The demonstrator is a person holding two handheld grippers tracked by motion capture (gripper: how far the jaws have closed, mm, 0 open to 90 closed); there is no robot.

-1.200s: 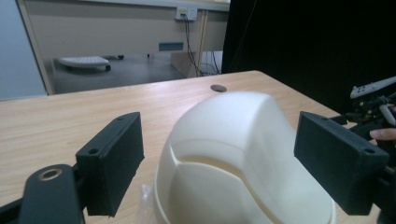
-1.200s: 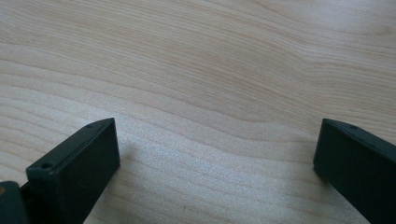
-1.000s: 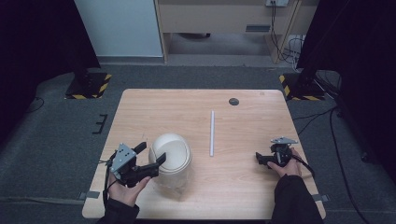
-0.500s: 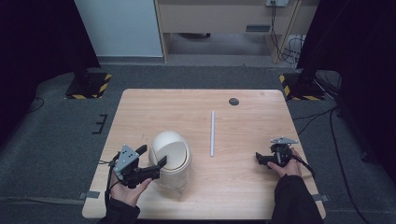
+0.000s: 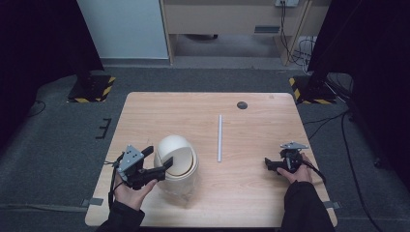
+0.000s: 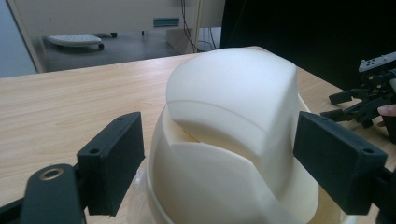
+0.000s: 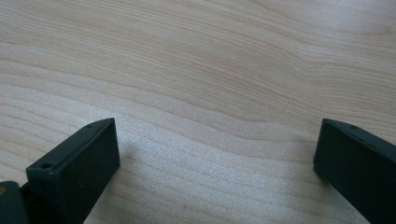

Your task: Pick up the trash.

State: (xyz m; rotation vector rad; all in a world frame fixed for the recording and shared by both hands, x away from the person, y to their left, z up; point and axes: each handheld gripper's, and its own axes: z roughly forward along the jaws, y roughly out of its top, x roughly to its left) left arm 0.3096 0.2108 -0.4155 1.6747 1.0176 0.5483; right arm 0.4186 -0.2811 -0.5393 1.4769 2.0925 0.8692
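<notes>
A cream, dome-topped container (image 5: pixel 176 162) is seen standing on the near left part of the worktop (image 5: pixel 208 121), wrapped below in what looks like thin clear film. The left tongs (image 5: pixel 159 166) are held spread around its upper part; in the left gripper view the container (image 6: pixel 224 140) sits between the two black jaws, one at either flank, with a gap apparently left on each side, so nothing is pinched yet. The right tongs (image 5: pixel 270 164) are rested low at the near right, well apart from the container, with jaws spread over bare wood (image 7: pixel 210 70). A thin white rod (image 5: pixel 219 137) is laid between the two hands, and a small dark disc (image 5: pixel 241 105) lies at the far edge.

The rounded, smooth top is judged to be the main risk: if the jaws are closed high on the curve, the container could be squeezed upward and out of the grip. The domed upper piece looks like a separate swinging part, so it may give or rotate under pressure. A one-sided contact could also push the container over, or slide it toward the near edge.

Compared with a second ago, the left tongs have been brought nearer to the person and closer in around the container, which itself appears shifted slightly toward the near edge. The right tongs are unchanged.
</notes>
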